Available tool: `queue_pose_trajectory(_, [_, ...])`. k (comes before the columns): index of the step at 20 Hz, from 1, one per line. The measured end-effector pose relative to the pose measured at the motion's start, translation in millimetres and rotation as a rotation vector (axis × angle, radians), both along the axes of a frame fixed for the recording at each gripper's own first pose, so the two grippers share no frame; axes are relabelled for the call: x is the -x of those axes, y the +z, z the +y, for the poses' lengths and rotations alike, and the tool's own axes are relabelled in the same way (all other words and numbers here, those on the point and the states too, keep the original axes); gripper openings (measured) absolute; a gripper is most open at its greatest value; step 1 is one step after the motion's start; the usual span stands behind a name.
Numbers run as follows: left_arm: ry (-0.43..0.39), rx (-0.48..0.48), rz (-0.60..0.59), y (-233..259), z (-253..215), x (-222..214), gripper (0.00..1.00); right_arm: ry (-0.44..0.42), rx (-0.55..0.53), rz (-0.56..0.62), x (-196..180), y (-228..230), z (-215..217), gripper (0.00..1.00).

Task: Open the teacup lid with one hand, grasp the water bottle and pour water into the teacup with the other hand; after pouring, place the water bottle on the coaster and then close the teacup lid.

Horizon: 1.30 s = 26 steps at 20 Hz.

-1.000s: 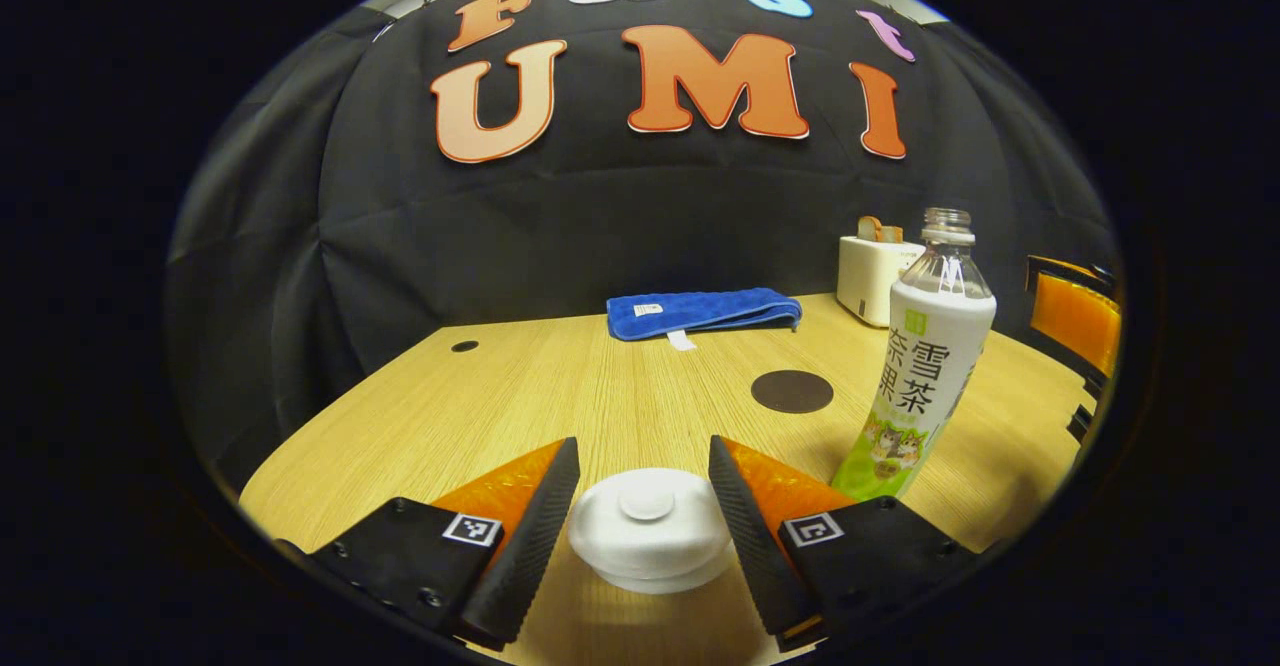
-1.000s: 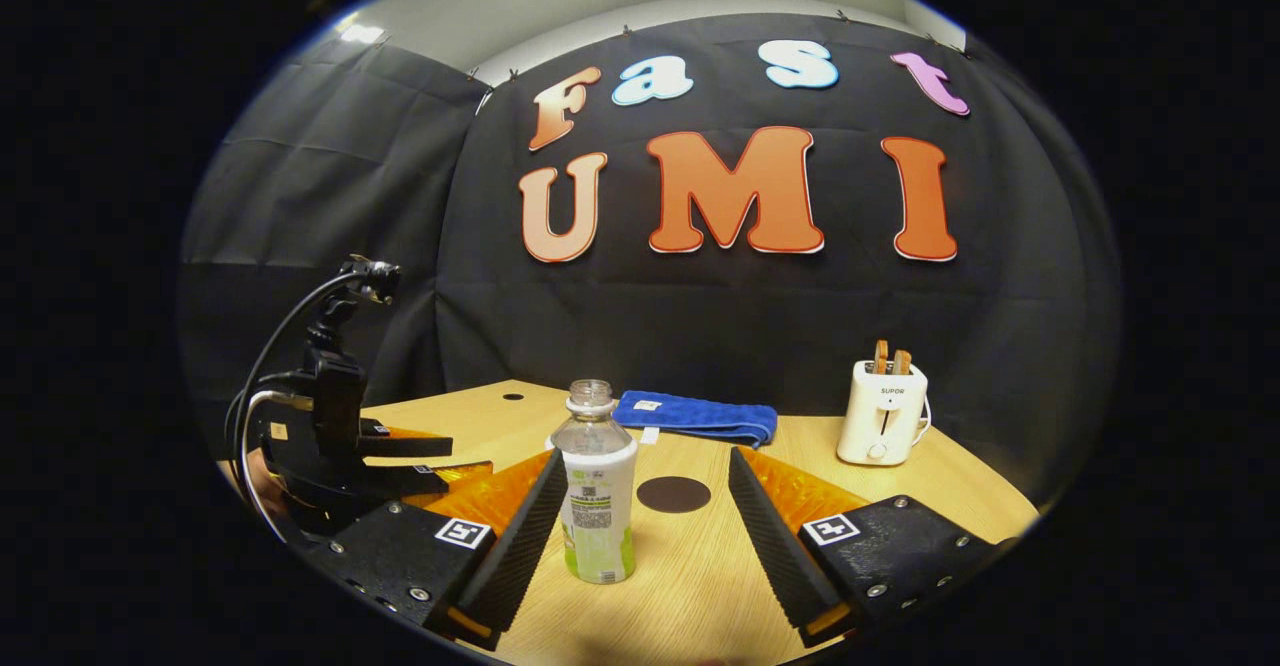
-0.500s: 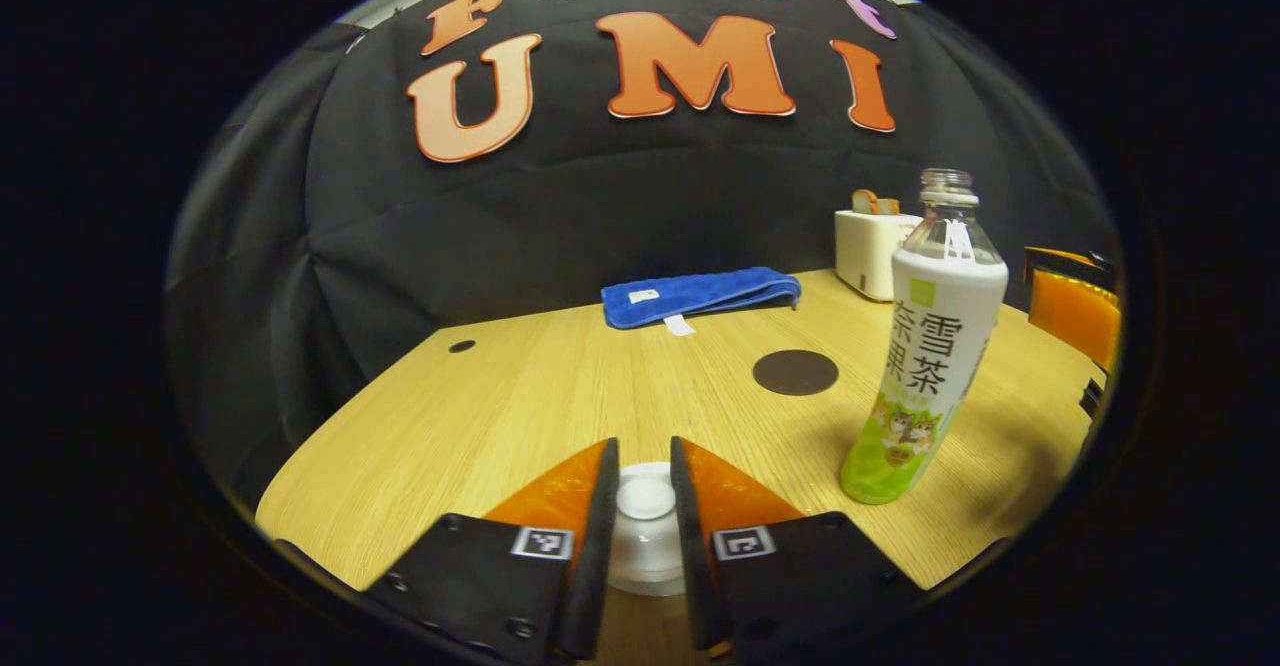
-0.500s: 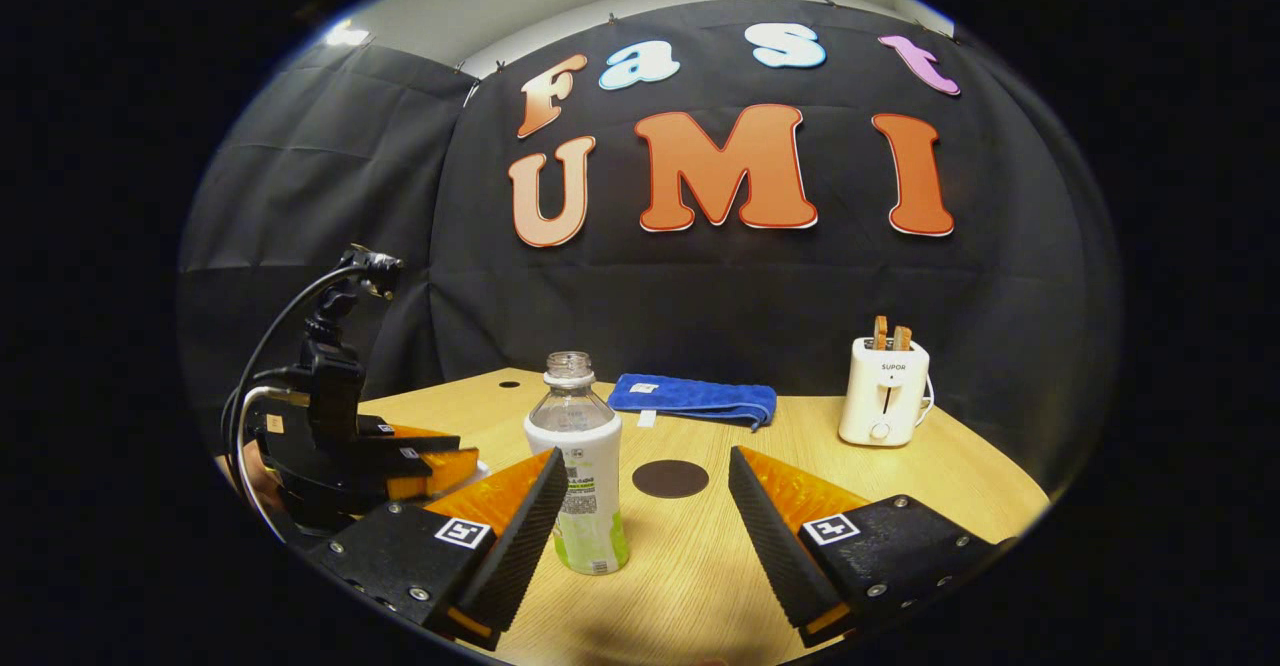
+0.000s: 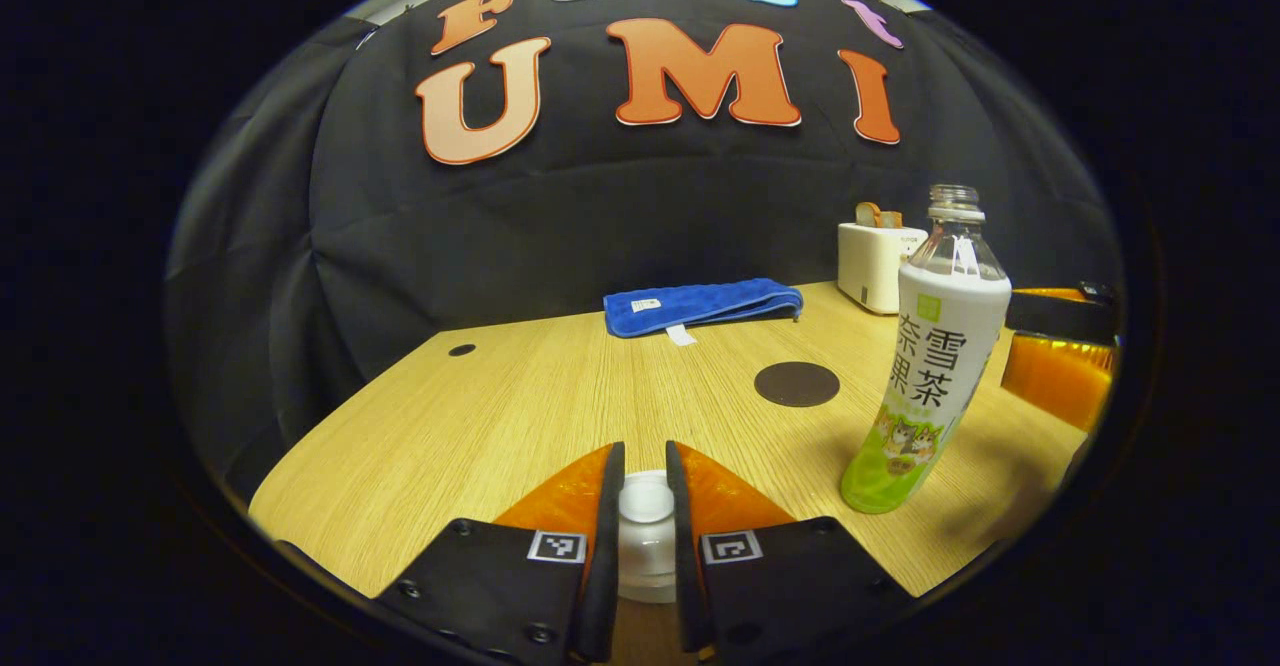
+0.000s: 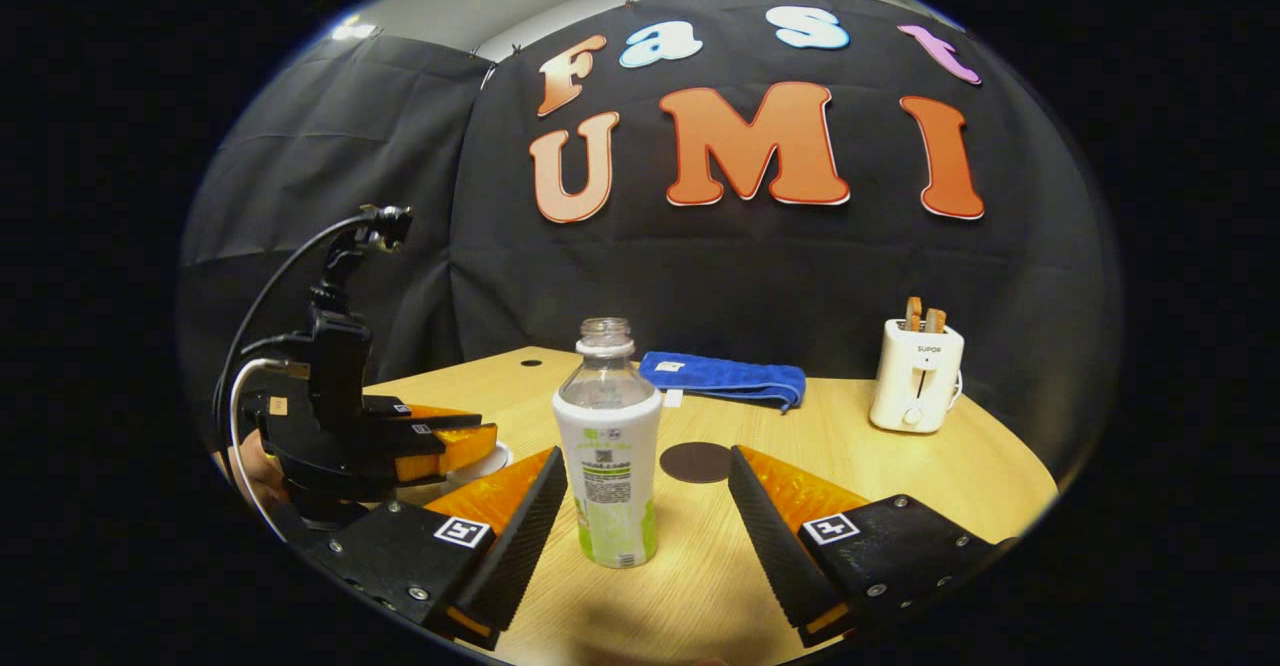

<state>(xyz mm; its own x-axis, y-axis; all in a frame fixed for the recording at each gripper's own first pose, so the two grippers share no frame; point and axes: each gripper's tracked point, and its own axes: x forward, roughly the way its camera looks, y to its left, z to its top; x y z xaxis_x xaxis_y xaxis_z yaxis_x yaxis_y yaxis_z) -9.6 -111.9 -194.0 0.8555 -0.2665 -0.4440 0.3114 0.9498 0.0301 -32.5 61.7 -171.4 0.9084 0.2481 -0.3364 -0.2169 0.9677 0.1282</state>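
obstacle: we see the water bottle (image 6: 607, 446) upright between the spread right tongs (image 6: 647, 536) | left of bottle: the left tongs (image 6: 440, 446) crowd the worktop (image 6: 850, 446) | behind bottle: bare wood to the coaster (image 6: 696, 462)
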Motion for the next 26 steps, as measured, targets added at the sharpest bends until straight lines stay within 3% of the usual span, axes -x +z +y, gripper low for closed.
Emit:
queue_pose_trajectory(6, [0.015,0.021,-0.064,21,10,-6,0.28,0.025,0.015,0.085,-17,-31,22,0.98])
queue_pose_trajectory(10, [0.053,0.024,-0.094,31,32,-7,0.28,0.011,-0.015,0.156,-24,-44,28,0.70])
queue_pose_trajectory(15, [0.091,0.045,-0.093,31,59,-8,0.28,0.053,0.047,0.194,-24,-39,39,0.60])
queue_pose_trajectory(26, [0.180,0.040,-0.130,36,121,-5,0.28,0.113,0.620,0.075,-42,-13,29,0.60])
